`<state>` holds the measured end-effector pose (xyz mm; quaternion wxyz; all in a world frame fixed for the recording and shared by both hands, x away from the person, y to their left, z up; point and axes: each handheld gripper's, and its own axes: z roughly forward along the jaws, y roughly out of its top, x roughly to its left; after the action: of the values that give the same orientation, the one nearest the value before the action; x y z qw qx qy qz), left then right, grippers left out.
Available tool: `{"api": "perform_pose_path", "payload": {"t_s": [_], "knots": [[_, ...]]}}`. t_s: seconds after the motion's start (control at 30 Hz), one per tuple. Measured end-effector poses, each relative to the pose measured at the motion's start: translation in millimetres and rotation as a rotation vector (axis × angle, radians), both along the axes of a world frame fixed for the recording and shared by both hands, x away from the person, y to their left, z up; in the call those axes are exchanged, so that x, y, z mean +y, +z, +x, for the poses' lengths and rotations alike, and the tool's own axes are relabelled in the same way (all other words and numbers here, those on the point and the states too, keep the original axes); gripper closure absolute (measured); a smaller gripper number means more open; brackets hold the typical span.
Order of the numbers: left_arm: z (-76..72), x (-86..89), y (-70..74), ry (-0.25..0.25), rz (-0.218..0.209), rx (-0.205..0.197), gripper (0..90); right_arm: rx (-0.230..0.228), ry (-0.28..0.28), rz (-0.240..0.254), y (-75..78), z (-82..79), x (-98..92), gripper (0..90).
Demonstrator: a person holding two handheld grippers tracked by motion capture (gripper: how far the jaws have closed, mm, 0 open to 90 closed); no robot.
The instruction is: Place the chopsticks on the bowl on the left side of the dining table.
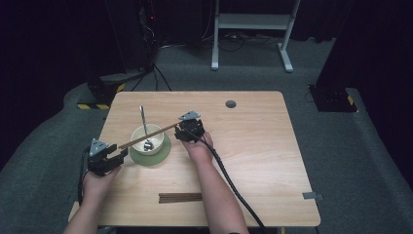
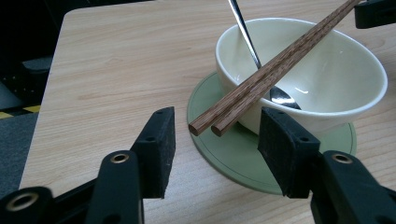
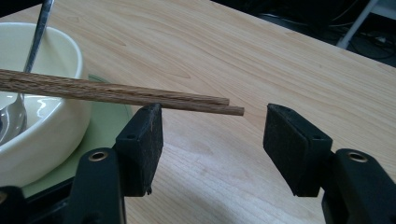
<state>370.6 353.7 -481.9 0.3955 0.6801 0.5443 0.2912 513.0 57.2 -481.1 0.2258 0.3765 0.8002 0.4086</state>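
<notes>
A pair of brown wooden chopsticks [image 1: 148, 136] lies across the rim of a cream bowl [image 1: 140, 136], both ends jutting past it. The bowl stands on a green saucer [image 1: 163, 152], and a metal spoon [image 1: 144, 124] leans inside it. My left gripper [image 1: 120, 154] is open at the bowl's near left; the thick chopstick ends [image 2: 205, 126] hang between its jaws without touching either pad. My right gripper [image 1: 179, 131] is open at the bowl's right. The thin chopstick tips [image 3: 229, 106] reach over the gap between its jaws, just above the left pad [image 3: 144, 135].
A second pair of dark chopsticks [image 1: 180, 197] lies flat near the table's front edge. The wooden table [image 1: 253, 146] has a round cable hole [image 1: 231, 104] at the back. The right gripper's cable [image 1: 229, 180] trails along the forearm.
</notes>
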Motion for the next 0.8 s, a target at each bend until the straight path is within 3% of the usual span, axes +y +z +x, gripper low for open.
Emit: {"api": "perform_pose_path", "payload": {"t_s": [0.07, 0.1, 0.13, 0.23, 0.43, 0.7, 0.8], "knots": [[0.9, 0.2, -0.9, -0.008, 0.016, 0.000, 47.1, 0.003, 0.017, -0.011, -1.1, 0.2, 1.8, 38.6], [1.3, -0.7, -1.6, -0.006, 0.008, 0.003, 47.0, 0.027, 0.013, -0.010, -1.8, -2.0, 4.4, 38.6], [1.7, -0.7, -2.0, -0.009, 0.003, 0.005, 47.0, 0.001, 0.020, -0.019, -3.1, -1.3, 5.4, 38.8], [2.0, -1.2, -1.9, -0.016, 0.013, 0.003, 47.4, 0.027, 0.039, -0.011, -2.9, -2.4, 6.1, 38.6], [2.4, -1.2, -2.4, -0.011, 0.000, 0.003, 48.9, -0.002, 0.072, -0.019, -3.2, -0.1, 5.4, 35.8], [3.1, -0.1, -3.5, -0.023, -0.004, 0.001, 51.1, 0.020, 0.098, 0.009, -3.0, -1.5, 8.3, 37.8], [3.1, -0.7, -3.8, -0.029, -0.007, 0.001, 51.2, 0.005, 0.106, 0.002, -2.9, -1.6, 8.7, 38.2]]}}
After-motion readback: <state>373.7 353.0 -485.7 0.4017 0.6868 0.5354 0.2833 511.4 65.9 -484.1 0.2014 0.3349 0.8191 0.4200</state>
